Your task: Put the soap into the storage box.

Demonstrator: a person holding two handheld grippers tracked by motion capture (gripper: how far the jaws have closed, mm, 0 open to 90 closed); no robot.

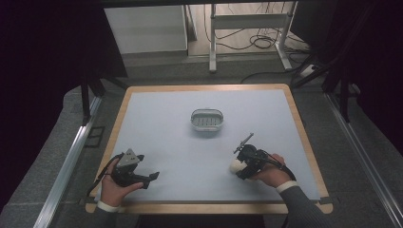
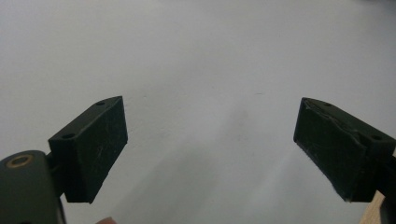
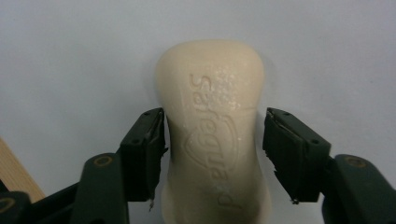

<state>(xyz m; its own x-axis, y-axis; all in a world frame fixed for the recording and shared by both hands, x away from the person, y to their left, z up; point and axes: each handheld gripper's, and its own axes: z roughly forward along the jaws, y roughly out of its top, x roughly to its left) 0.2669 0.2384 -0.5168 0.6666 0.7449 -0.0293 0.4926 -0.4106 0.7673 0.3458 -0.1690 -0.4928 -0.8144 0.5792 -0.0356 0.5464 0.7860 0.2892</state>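
The right gripper [image 3: 212, 154] straddles the waisted cream soap bar [image 3: 212, 140], jaws not quite clamped, seemingly for gripping; the left gripper [image 2: 210, 149] idles spread.

Both grippers are black, the left gripper [image 1: 153, 177] topped by a grey three-cornered plate [image 1: 130, 157]. Its jaws are scuffed, with small screw holes. The person wears grey sleeves [image 1: 304, 209] over white cuffs [image 1: 286, 186].

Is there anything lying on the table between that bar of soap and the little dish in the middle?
Nothing visible. The soap bar sits between the right gripper's jaws, and only bare mat lies between it and the soap dish.
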